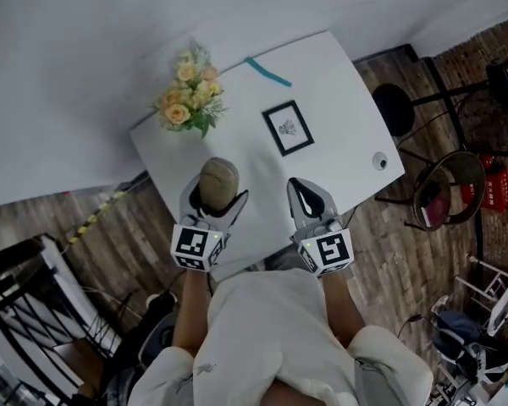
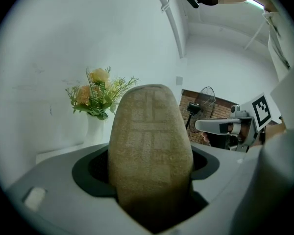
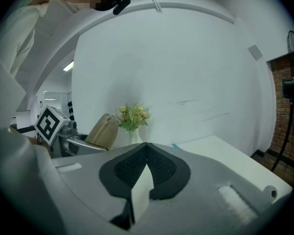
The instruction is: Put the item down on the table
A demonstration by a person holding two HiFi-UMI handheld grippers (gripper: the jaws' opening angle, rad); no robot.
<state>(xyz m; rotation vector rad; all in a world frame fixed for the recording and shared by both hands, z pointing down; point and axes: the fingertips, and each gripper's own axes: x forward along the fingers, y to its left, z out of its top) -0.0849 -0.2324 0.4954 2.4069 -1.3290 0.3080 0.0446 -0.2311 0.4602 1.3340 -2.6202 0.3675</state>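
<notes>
Clamping a beige woven pouch (image 2: 149, 155), the left gripper (image 1: 216, 194) holds it over the white worktop (image 1: 339, 91), at 8 o'clock from the framed picture (image 1: 288, 127). The right gripper (image 3: 147, 145) has its jaws together, empty.

On the table (image 1: 339, 100), the flowers (image 1: 190, 100) stand far left, the picture frame (image 1: 288, 128) right of them and nearer.

Ahead of the left gripper (image 1: 218, 198) and its clamped tan pouch (image 1: 218, 178), bare table (image 1: 339, 100) runs open up to the flowers (image 1: 189, 98). A framed picture (image 1: 288, 127) lies ahead of the right gripper (image 1: 300, 188). Between both grippers the tabletop is free.
</notes>
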